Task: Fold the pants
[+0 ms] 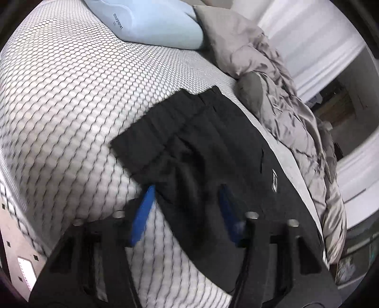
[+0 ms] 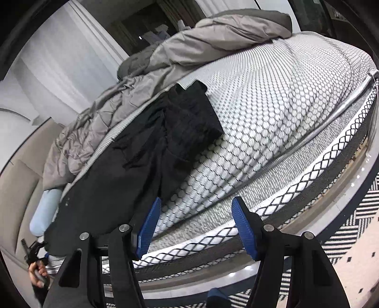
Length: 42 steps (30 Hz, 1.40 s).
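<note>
Black pants (image 1: 213, 151) lie along the mattress edge, partly folded, with one leg end doubled back on top; they also show in the right wrist view (image 2: 132, 165). My left gripper (image 1: 187, 189) is open just above the pants, its blue fingers (image 1: 143, 213) straddling the pants' near edge, holding nothing. My right gripper (image 2: 196, 203) is open and empty over the mattress side, to the right of the pants' near end. The left gripper and the hand holding it show at the lower left of the right wrist view (image 2: 35, 253).
The mattress (image 1: 71, 99) has a white honeycomb cover. A light blue pillow (image 1: 154, 21) lies at its far end. A crumpled grey duvet (image 1: 284, 94) runs along the far side of the pants. A black-and-white patterned rug (image 2: 350, 237) covers the floor.
</note>
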### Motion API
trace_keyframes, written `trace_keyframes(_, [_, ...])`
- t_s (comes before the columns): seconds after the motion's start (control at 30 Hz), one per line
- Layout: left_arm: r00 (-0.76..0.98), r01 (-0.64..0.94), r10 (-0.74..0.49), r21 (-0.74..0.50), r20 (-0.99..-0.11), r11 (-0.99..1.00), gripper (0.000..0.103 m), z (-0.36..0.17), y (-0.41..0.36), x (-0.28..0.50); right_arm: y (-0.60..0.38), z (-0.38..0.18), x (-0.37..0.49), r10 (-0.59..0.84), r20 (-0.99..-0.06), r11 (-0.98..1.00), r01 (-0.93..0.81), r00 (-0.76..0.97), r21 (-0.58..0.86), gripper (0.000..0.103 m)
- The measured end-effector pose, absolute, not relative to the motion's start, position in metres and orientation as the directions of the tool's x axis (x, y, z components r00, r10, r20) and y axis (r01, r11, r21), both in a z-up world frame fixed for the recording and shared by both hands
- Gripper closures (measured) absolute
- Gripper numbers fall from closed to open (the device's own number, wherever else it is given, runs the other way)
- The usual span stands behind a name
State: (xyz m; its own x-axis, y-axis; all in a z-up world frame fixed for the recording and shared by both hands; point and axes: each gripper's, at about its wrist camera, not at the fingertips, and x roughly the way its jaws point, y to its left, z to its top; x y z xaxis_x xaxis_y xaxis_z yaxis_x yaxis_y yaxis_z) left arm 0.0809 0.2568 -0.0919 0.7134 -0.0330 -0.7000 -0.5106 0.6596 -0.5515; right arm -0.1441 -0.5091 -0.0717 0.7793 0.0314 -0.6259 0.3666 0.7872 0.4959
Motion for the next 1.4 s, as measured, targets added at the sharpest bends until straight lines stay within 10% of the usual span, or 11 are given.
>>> trace_keyframes(0.1, [0.734,-0.499,-0.010,-0.549,-0.679,0.670,0.098,-0.082,0.254,0.086,-0.511,-0.065,-0.135,0.057,-0.585,0.787,0.324,0.809,0.525,0.039])
trace_keyframes(0.27, [0.780,-0.467,0.040,-0.540,-0.624,0.700,0.099,-0.059,0.250,0.056,-0.520,-0.069,-0.095,0.116,-0.557,0.747,0.297,0.822,0.594,0.040])
trace_keyframes(0.4, [0.764,-0.491,0.055,-0.524,-0.643,0.696,0.099,-0.062,0.249,0.042,-0.526,-0.074,-0.063,0.090,-0.578,0.734,0.338,0.811,0.589,0.084])
trace_keyframes(0.63, [0.722,-0.483,0.007,-0.497,-0.692,0.721,0.099,-0.074,0.235,0.045,-0.535,-0.061,-0.114,-0.014,-0.606,0.739,0.416,0.796,0.530,0.090])
trace_keyframes(0.77, [0.687,-0.519,0.029,-0.463,-0.726,0.718,0.086,-0.076,0.235,0.047,-0.534,-0.075,-0.113,-0.014,-0.660,0.734,0.456,0.751,0.504,0.079])
trace_keyframes(0.9, [0.688,-0.581,0.166,-0.399,-0.707,0.710,0.024,-0.051,0.241,0.027,-0.530,-0.041,-0.133,-0.183,-0.626,0.768,0.508,0.758,0.390,0.041])
trace_keyframes(1.07, [0.763,-0.536,0.153,-0.482,-0.628,0.693,0.006,-0.017,0.245,0.028,-0.524,0.010,-0.114,-0.187,-0.544,0.840,0.420,0.818,0.342,0.002])
trace_keyframes(1.4, [0.756,-0.382,-0.100,-0.560,-0.647,0.736,0.002,-0.030,0.188,0.169,-0.533,0.047,0.050,-0.014,-0.659,0.938,0.238,0.752,0.252,0.000])
